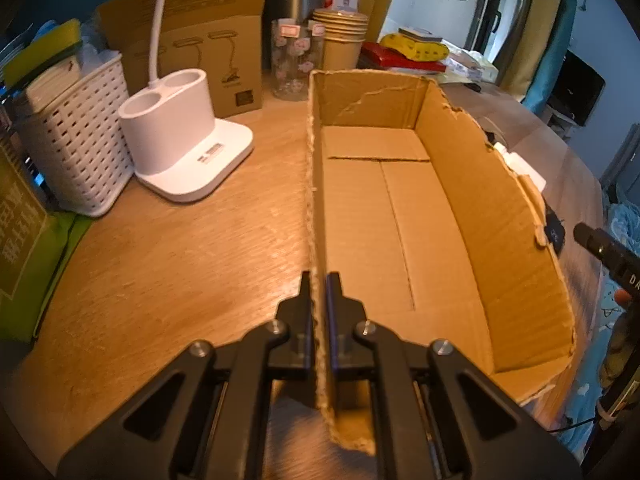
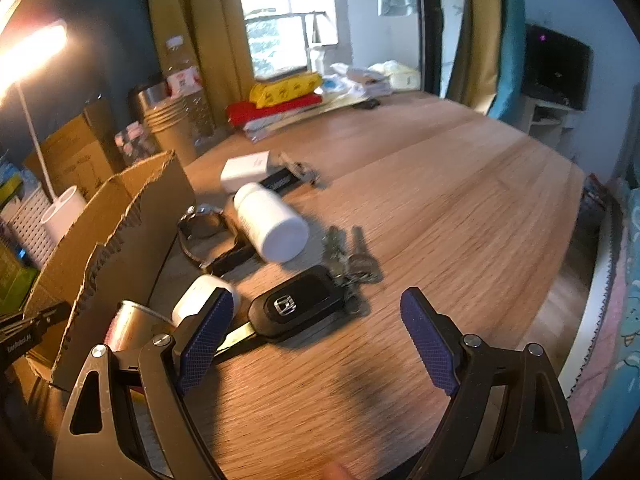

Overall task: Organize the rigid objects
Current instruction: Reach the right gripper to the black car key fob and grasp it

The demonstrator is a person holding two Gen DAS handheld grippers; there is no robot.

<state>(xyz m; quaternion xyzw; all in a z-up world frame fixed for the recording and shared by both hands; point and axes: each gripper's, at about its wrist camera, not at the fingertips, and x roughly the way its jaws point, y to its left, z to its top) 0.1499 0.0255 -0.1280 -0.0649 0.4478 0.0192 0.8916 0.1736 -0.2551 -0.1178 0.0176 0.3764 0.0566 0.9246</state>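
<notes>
The left gripper (image 1: 319,280) has its jaws pinched on the near wall of the open, torn-edged brown cardboard box (image 1: 400,208), whose inside shows nothing in it, while the right gripper (image 2: 316,304) hangs with jaws spread wide above the wooden table (image 2: 440,200). Just ahead of it lies the black folding car key with its ring of metal keys (image 2: 298,306), beside the box's outer wall. The fob looks rigid, light and slick, so gripping across its flat body seems safest; the white plastic pill bottle (image 2: 270,222) beyond, lying on its side, may roll.

matte black angular left gripper (image 1: 320,280) with silver pivot screws and triangular cutouts, same black right gripper (image 2: 316,320), textured blue rubber pads (image 2: 428,340)
</notes>
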